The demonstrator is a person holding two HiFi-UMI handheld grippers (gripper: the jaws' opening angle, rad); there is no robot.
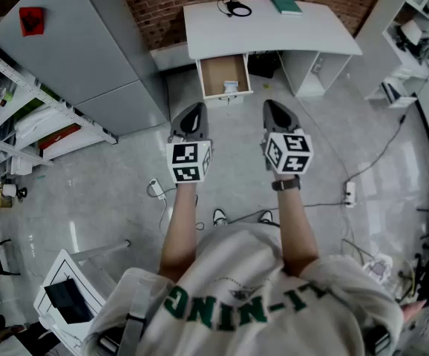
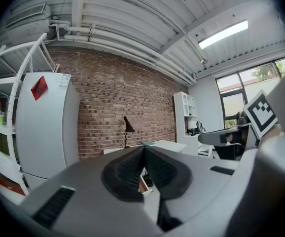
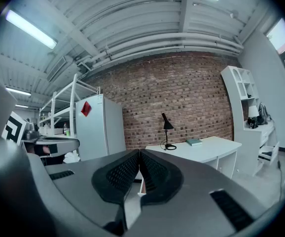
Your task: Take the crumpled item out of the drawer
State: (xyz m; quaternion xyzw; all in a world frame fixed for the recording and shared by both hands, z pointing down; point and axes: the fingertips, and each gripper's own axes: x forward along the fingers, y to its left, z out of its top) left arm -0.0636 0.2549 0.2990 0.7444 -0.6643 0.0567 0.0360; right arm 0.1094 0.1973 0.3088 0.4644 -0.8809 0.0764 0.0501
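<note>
The white desk (image 1: 274, 32) stands against the brick wall, and its drawer (image 1: 213, 73) is pulled out. A small pale crumpled item (image 1: 231, 87) lies at the drawer's front edge. My left gripper (image 1: 192, 112) and right gripper (image 1: 274, 107) hang side by side above the floor, well short of the drawer, both pointing toward it. Both are shut with nothing between the jaws. In the left gripper view the left gripper (image 2: 143, 150) shows its ribbed pads meeting at the tip. In the right gripper view the right gripper (image 3: 139, 153) looks the same.
A grey fridge (image 1: 88, 43) stands left of the desk, with metal shelving (image 1: 21, 117) beside it. A black lamp (image 1: 237, 6) and a green book (image 1: 285, 4) sit on the desk. White shelves (image 1: 411, 35) are at the right. Power strips (image 1: 350, 193) and cables lie on the floor.
</note>
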